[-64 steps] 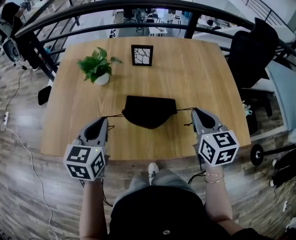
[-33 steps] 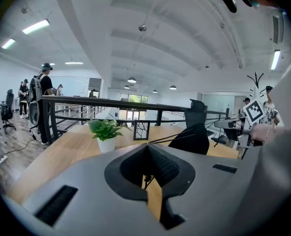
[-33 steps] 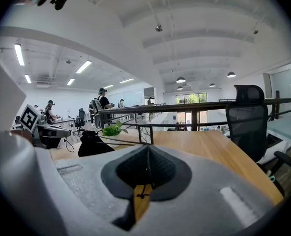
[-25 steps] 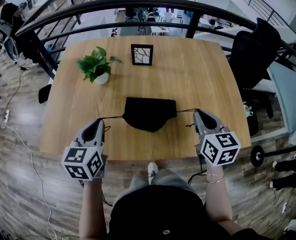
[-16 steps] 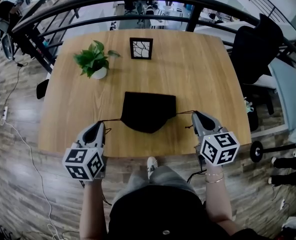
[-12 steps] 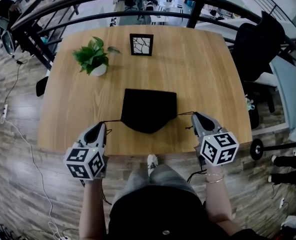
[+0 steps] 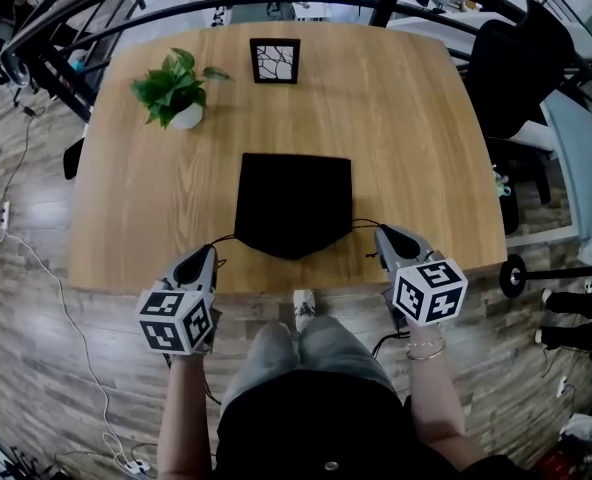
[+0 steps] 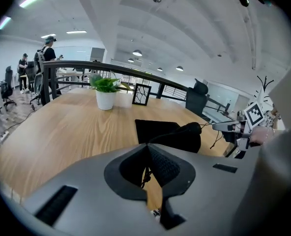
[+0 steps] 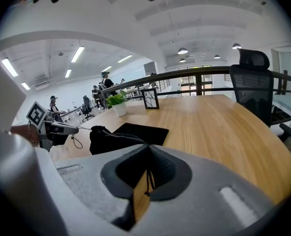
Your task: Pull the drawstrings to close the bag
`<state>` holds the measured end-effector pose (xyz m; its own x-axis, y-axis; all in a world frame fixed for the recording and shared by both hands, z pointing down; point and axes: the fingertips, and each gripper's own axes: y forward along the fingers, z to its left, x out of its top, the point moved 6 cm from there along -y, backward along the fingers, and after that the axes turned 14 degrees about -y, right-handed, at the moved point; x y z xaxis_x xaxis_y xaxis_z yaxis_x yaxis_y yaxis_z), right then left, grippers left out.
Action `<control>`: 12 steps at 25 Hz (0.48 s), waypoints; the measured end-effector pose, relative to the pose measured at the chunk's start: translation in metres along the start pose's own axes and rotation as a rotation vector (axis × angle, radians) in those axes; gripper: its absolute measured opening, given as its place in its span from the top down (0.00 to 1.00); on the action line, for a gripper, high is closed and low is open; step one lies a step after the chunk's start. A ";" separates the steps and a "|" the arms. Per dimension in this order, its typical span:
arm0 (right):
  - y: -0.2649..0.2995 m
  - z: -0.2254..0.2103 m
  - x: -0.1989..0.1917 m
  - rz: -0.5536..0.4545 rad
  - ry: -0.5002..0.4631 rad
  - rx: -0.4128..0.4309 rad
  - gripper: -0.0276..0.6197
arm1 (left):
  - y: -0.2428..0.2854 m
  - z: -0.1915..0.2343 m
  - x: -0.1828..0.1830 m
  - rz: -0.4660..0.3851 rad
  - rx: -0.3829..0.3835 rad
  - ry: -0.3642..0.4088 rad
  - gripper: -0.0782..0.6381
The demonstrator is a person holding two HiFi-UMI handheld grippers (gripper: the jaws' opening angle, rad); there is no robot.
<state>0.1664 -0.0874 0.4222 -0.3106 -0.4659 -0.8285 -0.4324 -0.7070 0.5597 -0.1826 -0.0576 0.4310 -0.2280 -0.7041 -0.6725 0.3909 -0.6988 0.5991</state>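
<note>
Bag (image 7: 293, 203), black and limp, lies flat mid-counter (image 7: 406, 118) in the head view, with its gathered mouth toward me. The left drawstring (image 7: 224, 239) runs to my left claw (image 7: 204, 255), the right drawstring (image 7: 364, 222) to my right claw (image 7: 383, 234).

In the left gripper view the jaws are pressed together, pinching the left drawstring.

In the right gripper view the jaws likewise pinch the right drawstring.

I judge the cloth light and soft and the cords thin and slippery, so I'd grip near their ends.

Bright, even ceiling light; fisheye-warped edges.
</note>
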 end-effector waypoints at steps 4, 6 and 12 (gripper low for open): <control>0.007 0.011 -0.019 0.047 0.001 0.019 0.95 | 0.008 -0.003 -0.018 0.067 -0.023 0.011 0.87; 0.011 0.016 -0.027 0.069 -0.006 0.015 0.95 | 0.013 -0.007 -0.028 0.097 -0.037 0.017 0.87; 0.029 0.037 -0.041 0.113 -0.035 0.027 0.95 | 0.033 -0.018 -0.044 0.145 -0.078 0.025 0.87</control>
<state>0.1350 -0.0687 0.4733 -0.3879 -0.5223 -0.7595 -0.4153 -0.6366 0.6498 -0.1437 -0.0470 0.4724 -0.1420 -0.7927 -0.5928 0.4861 -0.5775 0.6559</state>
